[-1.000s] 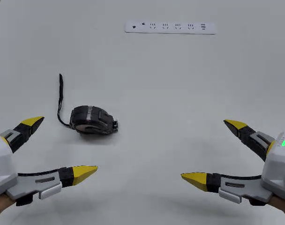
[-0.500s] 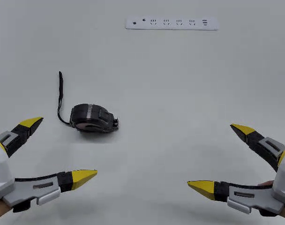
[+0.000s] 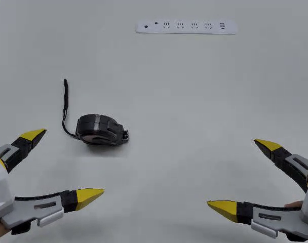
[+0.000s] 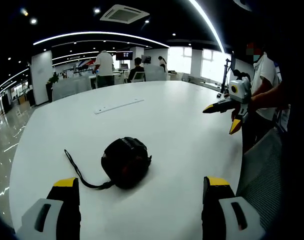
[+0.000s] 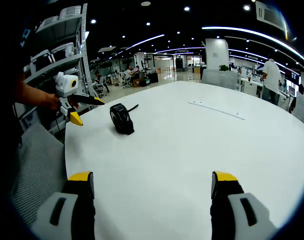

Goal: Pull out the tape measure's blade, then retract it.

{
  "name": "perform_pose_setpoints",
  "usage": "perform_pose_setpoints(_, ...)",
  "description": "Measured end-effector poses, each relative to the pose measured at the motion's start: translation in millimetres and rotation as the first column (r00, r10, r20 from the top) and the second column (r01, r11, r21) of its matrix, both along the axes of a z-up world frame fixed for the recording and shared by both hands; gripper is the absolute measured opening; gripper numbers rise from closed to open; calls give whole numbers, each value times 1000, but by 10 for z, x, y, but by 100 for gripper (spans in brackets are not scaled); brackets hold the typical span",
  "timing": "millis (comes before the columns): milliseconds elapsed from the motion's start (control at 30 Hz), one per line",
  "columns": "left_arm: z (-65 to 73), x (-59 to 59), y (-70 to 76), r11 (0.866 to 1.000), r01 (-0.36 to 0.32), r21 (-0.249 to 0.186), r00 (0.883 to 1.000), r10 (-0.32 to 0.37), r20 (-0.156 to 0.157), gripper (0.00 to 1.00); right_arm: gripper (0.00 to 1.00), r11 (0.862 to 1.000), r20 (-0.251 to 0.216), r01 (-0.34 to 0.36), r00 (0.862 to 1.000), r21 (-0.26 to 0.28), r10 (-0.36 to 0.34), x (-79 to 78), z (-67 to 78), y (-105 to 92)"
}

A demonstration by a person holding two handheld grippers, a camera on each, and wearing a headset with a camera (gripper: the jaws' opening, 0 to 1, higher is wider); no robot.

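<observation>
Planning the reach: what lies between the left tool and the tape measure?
Bare table; the head view shows nothing between left tool and tape measure.

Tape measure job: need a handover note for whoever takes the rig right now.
Left gripper: open, empty, held short of the tape measure.
Right gripper: open, empty, further off on the other side.
Tape measure lies on the white table, blade not drawn out, strap trailing toward the far side.
Done: nothing. Left: grip the case, pull the blade out, retract it.
</observation>
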State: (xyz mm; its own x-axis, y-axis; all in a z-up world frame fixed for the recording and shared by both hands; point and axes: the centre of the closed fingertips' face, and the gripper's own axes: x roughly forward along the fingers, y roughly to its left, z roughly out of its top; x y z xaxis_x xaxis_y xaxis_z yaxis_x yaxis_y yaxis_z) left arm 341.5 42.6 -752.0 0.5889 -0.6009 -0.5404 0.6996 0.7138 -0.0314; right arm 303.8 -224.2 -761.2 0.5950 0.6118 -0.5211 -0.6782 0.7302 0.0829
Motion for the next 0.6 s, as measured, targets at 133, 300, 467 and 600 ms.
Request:
perform_pose_setpoints(133, -5, -2, 4, 1000, -3, 0, 1000, 3, 0, 100, 100, 1000, -5, -1, 1000, -1, 1, -8, -10, -1)
perform_pose_setpoints(300, -7, 10, 26, 1000, -7, 5, 1000, 7, 0, 100, 100, 1000, -8, 1, 1000, -6, -1, -14, -19, -28)
perform_pose_setpoints(467, -3, 10, 20, 1000, -1, 9, 1000, 1, 1, 100, 100, 1000, -9, 4, 1000, -9, -4, -12, -25, -47)
perform_pose_setpoints(600, -5, 14, 20, 1000, -3, 9, 1000, 3, 0, 100, 100, 1000, -11, 3, 1000, -10, -3, -16, -27, -47)
